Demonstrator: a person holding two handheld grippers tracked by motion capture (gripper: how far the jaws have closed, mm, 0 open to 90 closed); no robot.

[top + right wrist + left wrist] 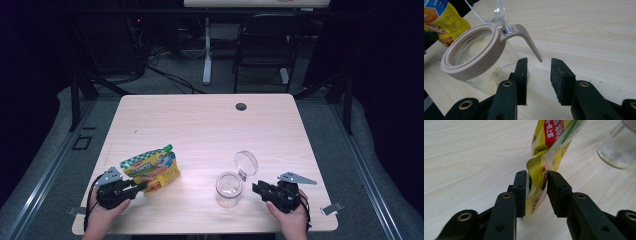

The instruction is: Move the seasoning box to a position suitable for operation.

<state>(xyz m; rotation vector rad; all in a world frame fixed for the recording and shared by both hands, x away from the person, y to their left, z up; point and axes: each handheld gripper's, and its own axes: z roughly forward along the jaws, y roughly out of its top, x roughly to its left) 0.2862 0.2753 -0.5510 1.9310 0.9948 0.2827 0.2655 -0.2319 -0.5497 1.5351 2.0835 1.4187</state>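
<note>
A yellow spouted food pouch (pixel 152 167) with a green cap lies on the wooden table (pixel 200 125) at the front left. My left gripper (pixel 142 186) is shut on the pouch's near edge. In the left gripper view both pads press the crumpled pouch (pixel 549 142) in my left gripper (pixel 536 180). A clear glass jar (pixel 229 190) stands front centre with its hinged lid (pixel 246 162) flipped up. My right gripper (pixel 256 187) sits just right of it, open and holding nothing. In the right gripper view the jar's beige rim (pixel 471 63) and lever (pixel 529 42) lie just beyond my right gripper (pixel 539 67).
A cable hole (pixel 241 106) sits near the table's far edge. Beyond the table are a black chair (pixel 265 45) and a desk leg (pixel 207 50) on grey floor. The jar (pixel 616 147) shows to the right of the pouch in the left gripper view.
</note>
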